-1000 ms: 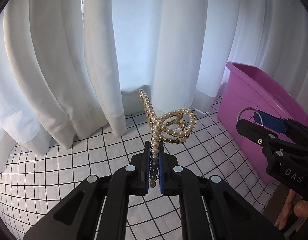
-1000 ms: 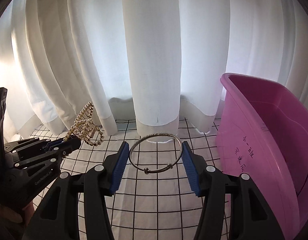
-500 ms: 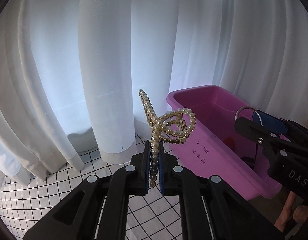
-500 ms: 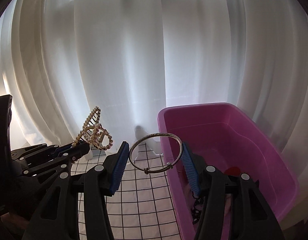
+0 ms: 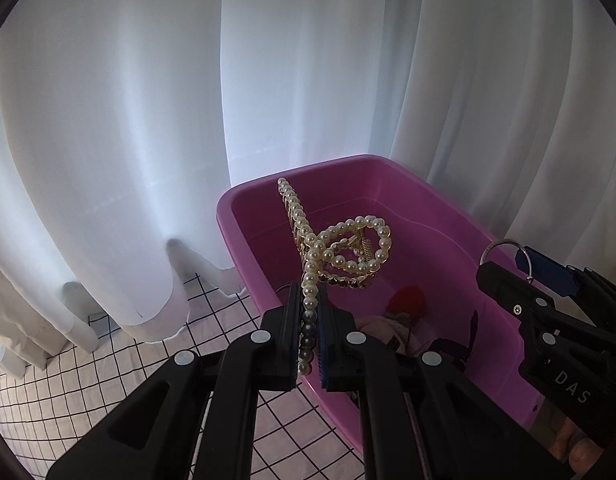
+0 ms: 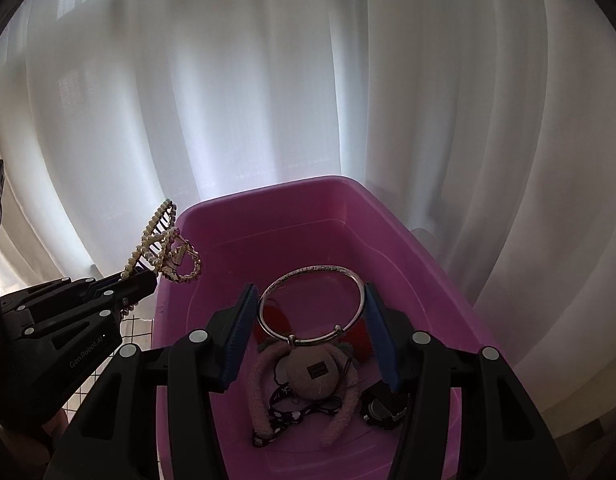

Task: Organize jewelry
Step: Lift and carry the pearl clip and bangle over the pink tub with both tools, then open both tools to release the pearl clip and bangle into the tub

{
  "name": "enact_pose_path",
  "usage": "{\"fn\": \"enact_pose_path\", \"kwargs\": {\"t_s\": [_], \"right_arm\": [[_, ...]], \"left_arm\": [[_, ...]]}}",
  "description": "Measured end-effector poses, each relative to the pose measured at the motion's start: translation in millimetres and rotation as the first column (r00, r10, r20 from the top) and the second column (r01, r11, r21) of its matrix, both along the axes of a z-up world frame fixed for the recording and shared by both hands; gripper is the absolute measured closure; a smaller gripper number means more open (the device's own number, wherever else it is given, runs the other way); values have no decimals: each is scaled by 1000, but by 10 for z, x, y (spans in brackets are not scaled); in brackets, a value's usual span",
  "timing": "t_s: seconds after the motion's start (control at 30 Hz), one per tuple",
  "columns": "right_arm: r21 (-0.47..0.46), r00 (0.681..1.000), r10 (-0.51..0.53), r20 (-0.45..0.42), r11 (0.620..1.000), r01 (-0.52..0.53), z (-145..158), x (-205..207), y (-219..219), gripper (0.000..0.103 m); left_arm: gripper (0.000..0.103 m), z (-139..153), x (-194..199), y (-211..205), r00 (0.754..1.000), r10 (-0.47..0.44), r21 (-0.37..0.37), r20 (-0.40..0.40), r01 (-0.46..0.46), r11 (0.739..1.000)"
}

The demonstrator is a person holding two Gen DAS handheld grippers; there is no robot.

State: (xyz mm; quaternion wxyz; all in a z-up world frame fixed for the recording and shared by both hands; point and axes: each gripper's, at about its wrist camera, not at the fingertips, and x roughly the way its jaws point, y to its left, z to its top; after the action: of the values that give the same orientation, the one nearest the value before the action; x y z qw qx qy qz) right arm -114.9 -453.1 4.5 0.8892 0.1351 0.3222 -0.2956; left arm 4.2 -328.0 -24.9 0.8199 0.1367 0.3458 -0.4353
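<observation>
My left gripper (image 5: 308, 320) is shut on a gold hair claw set with pearls (image 5: 335, 248) and holds it above the near left corner of a pink plastic bin (image 5: 228, 220). My right gripper (image 6: 309, 320) is shut on a silver bangle (image 6: 311, 304), held flat between the blue pads over the bin (image 6: 387, 208). In the right wrist view the hair claw (image 6: 168, 248) and left gripper (image 6: 136, 280) sit at the bin's left rim. In the left wrist view the bangle (image 5: 503, 248) and right gripper (image 5: 507, 276) show at right.
Inside the bin lie a pink plush headband (image 6: 300, 376), a dark patterned bow (image 6: 284, 412), a red item (image 6: 276, 316) and a dark watch-like piece (image 6: 381, 408). White curtains (image 5: 188, 80) hang close behind. A black-gridded white cloth (image 5: 88, 360) covers the table left of the bin.
Both grippers have swung right and risen from over the gridded cloth to over the pink bin, each still holding its piece. The bin's inside has come into view.
</observation>
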Motion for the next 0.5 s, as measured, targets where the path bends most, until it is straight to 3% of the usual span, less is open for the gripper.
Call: {"fn": "enact_pose_path", "kwargs": {"t_s": [0.4,0.43,0.5], "right_arm": [[113,995,-34,-90,993,44,-244,7,-456,50],[116,995,-35,-94,992,46,-254,10,-481,50],[119,995,-39,-94,992,51,-248,10,-502,49]], "left_arm": [[93,-122,-86,-497,997,43,117,-58,-36,993],[90,-120,-85,-507,997,50,117,-57,-43,992],[62,-83,-93,-501,997,63,107,-43,-58,993]]}}
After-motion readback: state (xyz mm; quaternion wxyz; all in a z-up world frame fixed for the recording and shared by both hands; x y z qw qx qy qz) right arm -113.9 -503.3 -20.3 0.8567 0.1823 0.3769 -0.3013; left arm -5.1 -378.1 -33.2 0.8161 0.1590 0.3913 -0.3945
